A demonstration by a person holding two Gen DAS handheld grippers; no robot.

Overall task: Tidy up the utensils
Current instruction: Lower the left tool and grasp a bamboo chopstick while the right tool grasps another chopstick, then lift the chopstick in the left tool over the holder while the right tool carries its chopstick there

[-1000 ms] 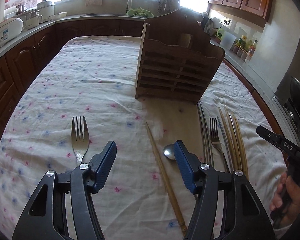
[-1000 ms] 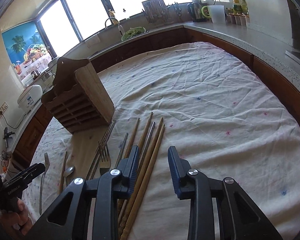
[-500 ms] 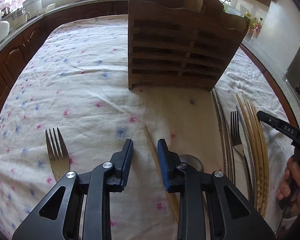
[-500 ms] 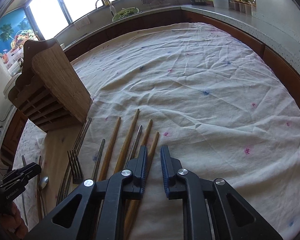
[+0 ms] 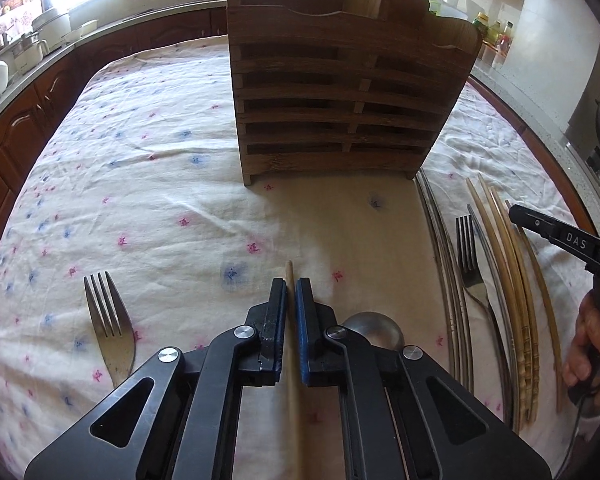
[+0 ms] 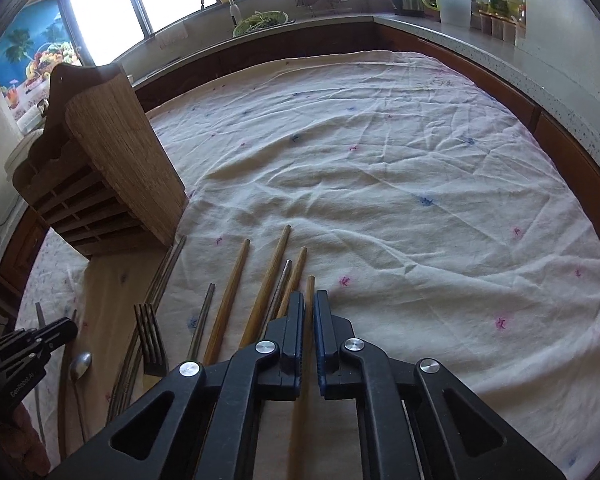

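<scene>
In the left wrist view my left gripper (image 5: 290, 283) is closing its jaws on a pale wooden chopstick (image 5: 288, 271). The blue pads press both its sides as it lies on the cloth. A fork (image 5: 109, 322) lies to the left and a spoon bowl (image 5: 374, 329) just to the right. In the right wrist view my right gripper (image 6: 309, 295) is likewise closing on the rightmost wooden chopstick (image 6: 310, 283), with the pads against it. More wooden chopsticks (image 6: 230, 296), metal chopsticks (image 6: 167, 272) and a second fork (image 6: 150, 330) lie left of it. The slatted wooden utensil holder (image 5: 340, 96) stands upright beyond.
A flowered white tablecloth (image 6: 420, 184) covers the table. Dark cabinets and a counter with appliances ring it. The other gripper (image 5: 560, 236), with a hand on it, shows at the right edge of the left wrist view.
Both grippers moved forward and down toward the cloth. Their jaws went from wide apart to shut, each on a wooden chopstick.
</scene>
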